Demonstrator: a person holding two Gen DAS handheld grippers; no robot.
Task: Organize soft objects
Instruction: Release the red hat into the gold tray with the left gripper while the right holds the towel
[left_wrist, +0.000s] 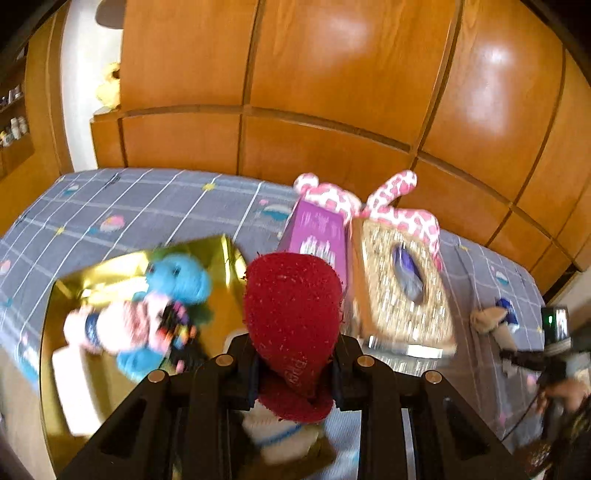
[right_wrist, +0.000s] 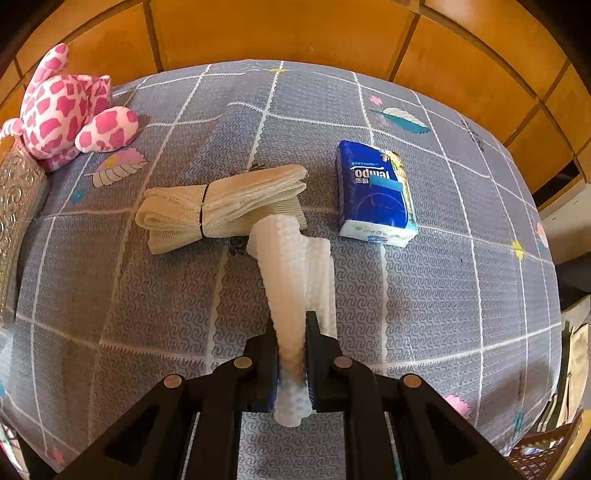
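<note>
Above the grey patterned bed (right_wrist: 110, 295), the left gripper (left_wrist: 293, 365) clamps a fuzzy red plush toy (left_wrist: 291, 310) while the right gripper (right_wrist: 291, 354) pinches a limp white waffle-textured cloth (right_wrist: 291, 266) at one end; both look light, squashy, best gripped mid-body.

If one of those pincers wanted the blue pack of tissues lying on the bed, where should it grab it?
Probably across the narrow width of the blue Tempo tissue pack, coming down from above. It lies flat on the bedspread, its long sides free; the tied beige cloth bundle sits apart to its left. The right gripper already holds a white cloth.
</note>
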